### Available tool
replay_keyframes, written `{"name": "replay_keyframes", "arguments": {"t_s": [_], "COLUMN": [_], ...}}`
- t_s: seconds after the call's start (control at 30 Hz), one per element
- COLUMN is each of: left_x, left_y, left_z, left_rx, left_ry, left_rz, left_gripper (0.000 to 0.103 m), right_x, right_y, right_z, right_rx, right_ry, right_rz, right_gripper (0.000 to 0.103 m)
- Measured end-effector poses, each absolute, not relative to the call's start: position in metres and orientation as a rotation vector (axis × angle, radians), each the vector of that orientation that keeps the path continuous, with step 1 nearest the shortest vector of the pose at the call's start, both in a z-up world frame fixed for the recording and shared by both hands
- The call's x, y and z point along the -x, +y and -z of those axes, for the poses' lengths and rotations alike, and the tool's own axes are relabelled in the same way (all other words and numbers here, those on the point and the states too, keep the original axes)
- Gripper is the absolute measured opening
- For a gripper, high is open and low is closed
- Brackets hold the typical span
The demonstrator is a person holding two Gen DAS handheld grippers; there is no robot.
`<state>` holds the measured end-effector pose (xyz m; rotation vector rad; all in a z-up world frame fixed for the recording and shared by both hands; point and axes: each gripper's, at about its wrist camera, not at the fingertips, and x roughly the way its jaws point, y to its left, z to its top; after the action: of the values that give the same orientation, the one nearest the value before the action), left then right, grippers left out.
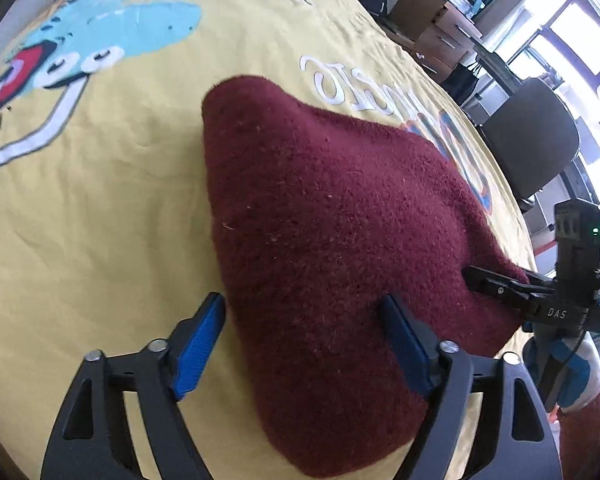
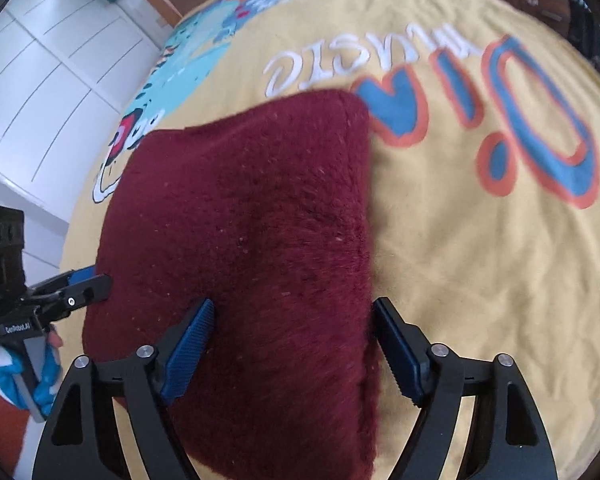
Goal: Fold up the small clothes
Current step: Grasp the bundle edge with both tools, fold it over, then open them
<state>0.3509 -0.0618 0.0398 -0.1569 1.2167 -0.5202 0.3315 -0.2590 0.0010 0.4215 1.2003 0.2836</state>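
Maroon fleece garment (image 1: 332, 240) lies folded flat on a yellow bedsheet (image 1: 120, 208) printed with a cartoon figure (image 1: 100, 32) and large lettering (image 2: 532, 128). Left tongs (image 1: 304, 344) stand spread over the garment's near left edge, one blue pad on the yellow sheet beside the cloth and the other over the fleece, gripping nothing. Right tongs (image 2: 292, 344) are likewise spread over the near right edge, one pad over the fleece and the other just past its side, pinching nothing. Each view shows the other tool at the garment's far side, held by a gloved hand (image 1: 560, 368). An office chair (image 1: 536, 140) and drawers (image 1: 432, 32) stand beyond the bed.
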Motion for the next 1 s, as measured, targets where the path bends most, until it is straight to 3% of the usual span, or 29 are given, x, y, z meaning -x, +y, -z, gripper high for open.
{"name": "replay_keyframes", "arguments": {"t_s": [0.07, 0.17, 0.23, 0.33, 0.6, 0.7, 1.0], "left_x": [-0.356, -0.362, -0.366, -0.369, -0.354, -0.348, -0.329], "left_y": [-0.065, -0.070, -0.071, -0.070, -0.063, -0.048, 0.009], "left_z": [-0.032, -0.018, -0.010, -0.007, -0.031, -0.043, -0.086], "left_rx": [0.167, 0.145, 0.171, 0.196, 0.194, 0.212, 0.195], "left_ry": [1.248, 1.308, 1.342, 1.356, 1.225, 1.193, 1.095], "left_rz": [0.524, 0.509, 0.505, 0.507, 0.546, 0.552, 0.500], "left_gripper": [0.084, 0.096, 0.098, 0.098, 0.054, 0.048, 0.047], "right_x": [-0.335, -0.336, -0.336, -0.335, -0.319, -0.311, -0.319], "right_y": [-0.260, -0.260, -0.258, -0.255, -0.244, -0.238, -0.172], "right_z": [0.010, 0.025, 0.026, 0.023, -0.003, -0.021, -0.056], "right_rx": [-0.452, -0.500, -0.494, -0.481, -0.406, -0.397, -0.322], "right_ry": [1.237, 1.277, 1.271, 1.256, 1.152, 1.090, 1.037], "right_rz": [-0.329, -0.373, -0.392, -0.413, -0.394, -0.408, -0.498], "right_gripper": [0.082, 0.082, 0.081, 0.069, 0.049, 0.047, 0.047]}}
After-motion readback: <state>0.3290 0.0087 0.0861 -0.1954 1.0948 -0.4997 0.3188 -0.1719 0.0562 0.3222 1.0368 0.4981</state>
